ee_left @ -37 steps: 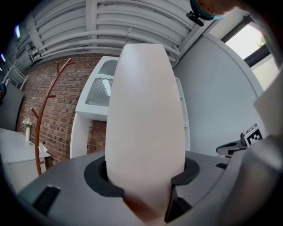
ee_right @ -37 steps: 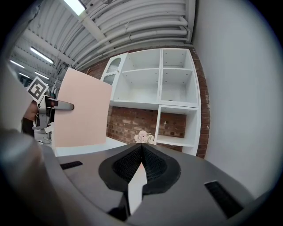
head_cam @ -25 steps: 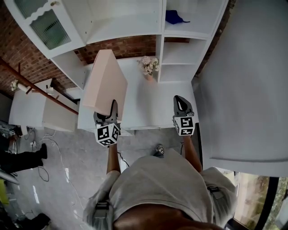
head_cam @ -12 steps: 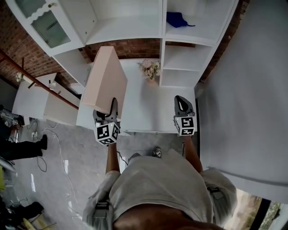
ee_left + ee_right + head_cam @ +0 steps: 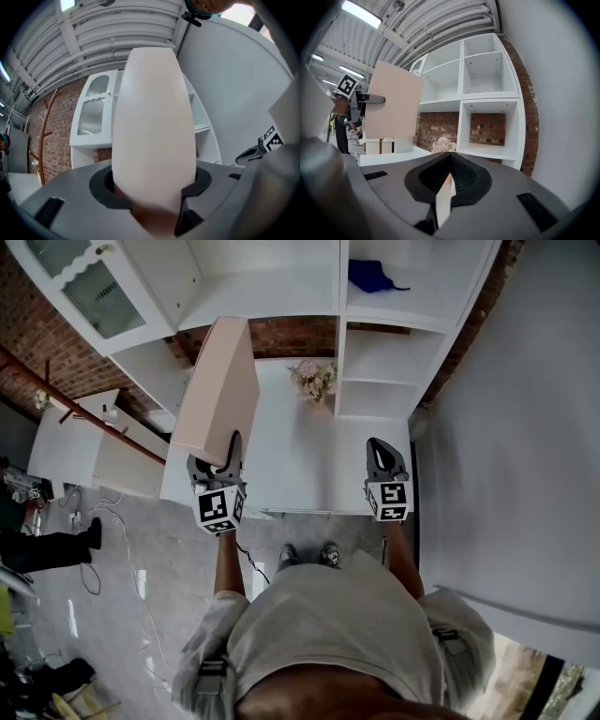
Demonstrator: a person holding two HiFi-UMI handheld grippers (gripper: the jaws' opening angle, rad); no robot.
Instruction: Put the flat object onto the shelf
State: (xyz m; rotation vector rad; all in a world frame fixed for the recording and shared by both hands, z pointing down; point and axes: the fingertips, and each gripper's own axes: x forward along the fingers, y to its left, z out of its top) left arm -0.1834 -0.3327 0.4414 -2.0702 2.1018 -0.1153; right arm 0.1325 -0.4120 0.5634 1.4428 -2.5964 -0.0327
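Left gripper clamped on near end of plain pale-pink flat board, long axis running away toward white shelf.

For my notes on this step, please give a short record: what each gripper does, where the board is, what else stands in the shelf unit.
left gripper: shut on the pale flat board
right gripper: shut, empty
board: held in the air at the white counter's left end, not yet on a shelf
on counter: flower bouquet
upper right shelf: blue object
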